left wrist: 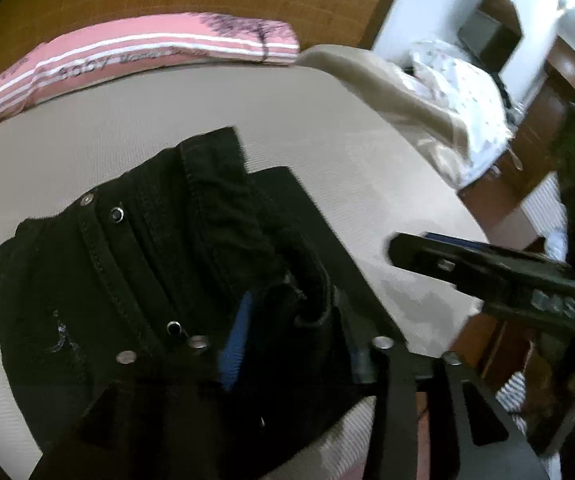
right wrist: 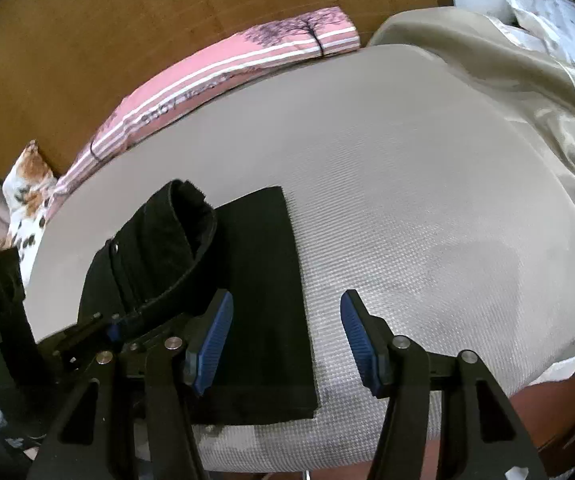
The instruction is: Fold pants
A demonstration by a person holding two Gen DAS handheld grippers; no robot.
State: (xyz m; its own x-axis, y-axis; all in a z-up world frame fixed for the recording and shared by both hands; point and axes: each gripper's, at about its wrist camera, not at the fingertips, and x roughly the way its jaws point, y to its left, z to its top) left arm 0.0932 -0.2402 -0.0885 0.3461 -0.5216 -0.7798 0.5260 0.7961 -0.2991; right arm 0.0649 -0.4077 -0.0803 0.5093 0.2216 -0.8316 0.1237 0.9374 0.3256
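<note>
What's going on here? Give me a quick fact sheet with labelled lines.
Garment: black pants, partly folded, waistband end lifted
Surface: grey textured mattress
Left gripper: shut on the pants' waistband
Right gripper: open, holding nothing, fingers either side of the pants' edge
Nearby: pink striped pillow along the wooden headboard; beige satin cloth at the mattress edge

A pink striped pillow (left wrist: 159, 46) is lying along the far edge of the grey mattress (left wrist: 327, 152), showing dark lettering that is reading "Baby" (the words after it are too blurred to read). Nothing else is carrying readable text.
</note>
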